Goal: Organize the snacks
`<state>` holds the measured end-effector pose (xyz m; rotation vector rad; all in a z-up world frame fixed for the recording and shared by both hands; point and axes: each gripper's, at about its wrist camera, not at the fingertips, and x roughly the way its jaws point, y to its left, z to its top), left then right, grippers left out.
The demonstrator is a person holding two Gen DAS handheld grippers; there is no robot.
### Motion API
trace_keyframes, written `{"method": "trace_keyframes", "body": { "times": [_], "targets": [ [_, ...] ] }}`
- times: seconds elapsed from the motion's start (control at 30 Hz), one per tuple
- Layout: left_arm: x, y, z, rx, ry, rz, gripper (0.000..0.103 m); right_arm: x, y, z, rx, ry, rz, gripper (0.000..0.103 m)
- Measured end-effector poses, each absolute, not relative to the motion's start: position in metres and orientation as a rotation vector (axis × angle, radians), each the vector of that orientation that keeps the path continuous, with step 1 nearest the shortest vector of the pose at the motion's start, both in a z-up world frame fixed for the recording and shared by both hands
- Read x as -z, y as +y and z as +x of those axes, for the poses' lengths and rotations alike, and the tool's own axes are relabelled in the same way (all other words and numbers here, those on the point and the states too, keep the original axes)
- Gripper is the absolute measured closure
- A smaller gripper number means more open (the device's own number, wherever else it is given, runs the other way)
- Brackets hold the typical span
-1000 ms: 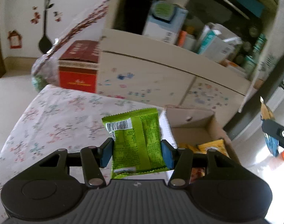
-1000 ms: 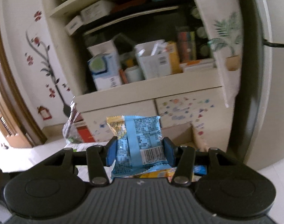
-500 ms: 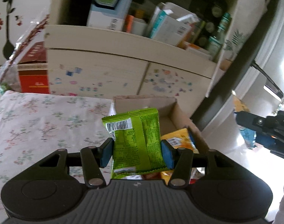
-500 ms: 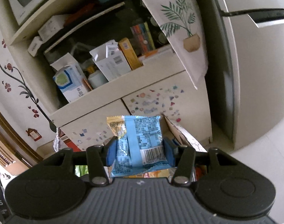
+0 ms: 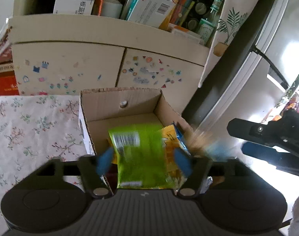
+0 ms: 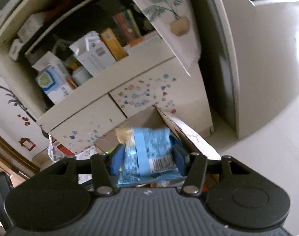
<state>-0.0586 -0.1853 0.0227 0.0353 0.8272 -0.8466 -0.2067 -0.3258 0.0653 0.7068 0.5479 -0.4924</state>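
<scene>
A cream cabinet (image 5: 66, 66) with stickered doors stands behind a table under a floral cloth (image 5: 31, 125). On the cloth sits an open cardboard box (image 5: 120, 102) with a yellow packet (image 5: 170, 137) inside. The left gripper (image 5: 142, 160) hangs over the box, its 2 blue pads spread wide and clear of the blurred green packet (image 5: 139, 157) between them. The right gripper (image 6: 146, 158), just right of the box, has its pads closed on a blue packet (image 6: 149, 153), held upright above the box's edge
</scene>
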Motion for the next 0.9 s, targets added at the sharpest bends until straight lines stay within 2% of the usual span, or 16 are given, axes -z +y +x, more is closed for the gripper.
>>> {"method": "trace_keyframes", "body": {
  "times": [0.03,0.07,0.17,0.5,0.9],
  "targets": [
    [-0.024,-0.185,-0.06,0.832,0.815,0.037,0.007,-0.065,-0.326,-0.207,0.493,0.547,0.709,0.029],
    [-0.026,-0.184,-0.06,0.826,0.808,0.033,0.002,-0.066,-0.325,-0.207,0.497,0.545,0.707,0.026],
    [-0.033,-0.181,-0.06,0.828,0.813,0.021,0.0,-0.069,-0.325,-0.208,0.495,0.532,0.702,0.026],
    [-0.046,-0.164,-0.07,0.781,0.838,0.099,0.0,-0.076,-0.319,-0.208,0.492,0.526,0.694,0.026],
    [-0.042,-0.136,-0.093,0.689,0.879,0.156,0.0,-0.091,-0.295,-0.215,0.536,0.539,0.565,0.016]
  ]
}}
